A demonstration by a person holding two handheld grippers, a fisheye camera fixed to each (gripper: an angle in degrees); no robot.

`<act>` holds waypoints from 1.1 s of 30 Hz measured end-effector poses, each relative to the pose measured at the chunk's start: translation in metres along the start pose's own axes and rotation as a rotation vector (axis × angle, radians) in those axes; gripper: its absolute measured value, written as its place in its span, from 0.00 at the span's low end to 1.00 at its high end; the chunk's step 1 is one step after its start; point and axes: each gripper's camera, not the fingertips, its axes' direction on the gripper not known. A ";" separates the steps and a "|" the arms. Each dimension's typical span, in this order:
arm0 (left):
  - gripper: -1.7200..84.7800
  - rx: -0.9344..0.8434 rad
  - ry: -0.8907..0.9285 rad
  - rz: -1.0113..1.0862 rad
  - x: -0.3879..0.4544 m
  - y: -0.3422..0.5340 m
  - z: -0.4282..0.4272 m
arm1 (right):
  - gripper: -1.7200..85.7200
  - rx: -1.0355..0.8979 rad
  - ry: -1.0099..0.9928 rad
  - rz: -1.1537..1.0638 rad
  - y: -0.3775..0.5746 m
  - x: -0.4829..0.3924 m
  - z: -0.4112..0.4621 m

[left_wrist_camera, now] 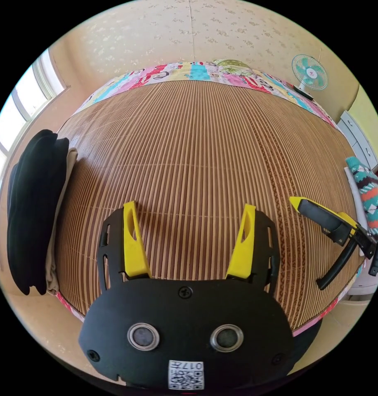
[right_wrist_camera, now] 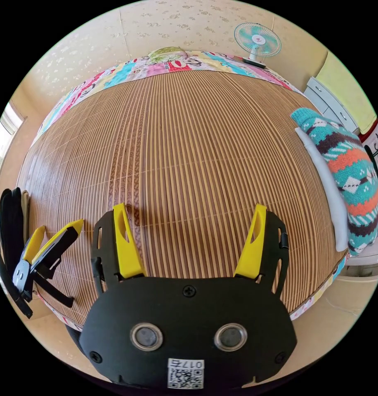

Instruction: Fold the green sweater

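Hovering spread and empty over the ribbed bamboo mat [left_wrist_camera: 189,156] on the bed, the left tongs [left_wrist_camera: 189,231] and right tongs [right_wrist_camera: 189,231] have not begun folding; next they must fetch the chunky patterned green sweater [right_wrist_camera: 350,177], stacked on a pale folded cloth [right_wrist_camera: 325,185] beyond the right tongs' outer side.

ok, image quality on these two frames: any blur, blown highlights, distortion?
Left gripper view: strong fisheye bowing of the bamboo mat; window blown out to white; left gripper sharp, open, casting a soft shadow on the mat. Right gripper view: same barrel distortion, even daylight, no motion blur; patterned sweater and fan crisp despite sitting near the rim.
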 end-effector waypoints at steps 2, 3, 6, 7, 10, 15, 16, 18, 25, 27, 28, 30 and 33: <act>0.40 0.001 0.000 0.000 -0.003 -0.003 -0.001 | 0.46 0.000 0.001 0.000 0.002 0.005 0.003; 0.40 0.001 -0.001 0.000 -0.005 -0.004 -0.001 | 0.46 0.000 0.001 0.000 0.003 0.007 0.004; 0.40 0.002 -0.001 0.000 -0.010 -0.009 -0.003 | 0.46 0.000 0.001 0.000 0.005 0.014 0.007; 0.40 0.002 -0.002 0.000 -0.012 -0.011 -0.004 | 0.46 0.000 0.002 0.000 0.005 0.016 0.009; 0.40 0.003 -0.002 0.000 -0.017 -0.016 -0.005 | 0.46 0.000 0.002 0.000 0.007 0.023 0.011; 0.40 0.004 -0.004 -0.001 -0.024 -0.025 -0.008 | 0.46 0.000 0.003 0.001 0.009 0.033 0.015; 0.40 0.004 -0.004 -0.001 -0.026 -0.027 -0.009 | 0.46 0.000 0.003 0.001 0.009 0.036 0.016; 0.40 0.005 -0.004 -0.001 -0.029 -0.030 -0.010 | 0.46 0.000 0.003 0.001 0.009 0.039 0.017; 0.40 0.006 -0.005 -0.001 -0.039 -0.043 -0.014 | 0.46 0.000 0.004 0.001 0.009 0.053 0.019; 0.40 0.007 -0.006 -0.001 -0.041 -0.046 -0.015 | 0.46 0.000 0.005 0.001 0.009 0.055 0.019; 0.40 0.007 -0.006 -0.001 -0.042 -0.048 -0.016 | 0.46 0.000 0.005 0.001 0.009 0.057 0.020; 0.40 0.007 -0.006 -0.001 -0.044 -0.051 -0.017 | 0.46 0.001 0.005 0.001 0.009 0.060 0.020; 0.40 0.008 -0.007 -0.002 -0.047 -0.055 -0.019 | 0.46 0.001 0.005 0.002 0.008 0.064 0.020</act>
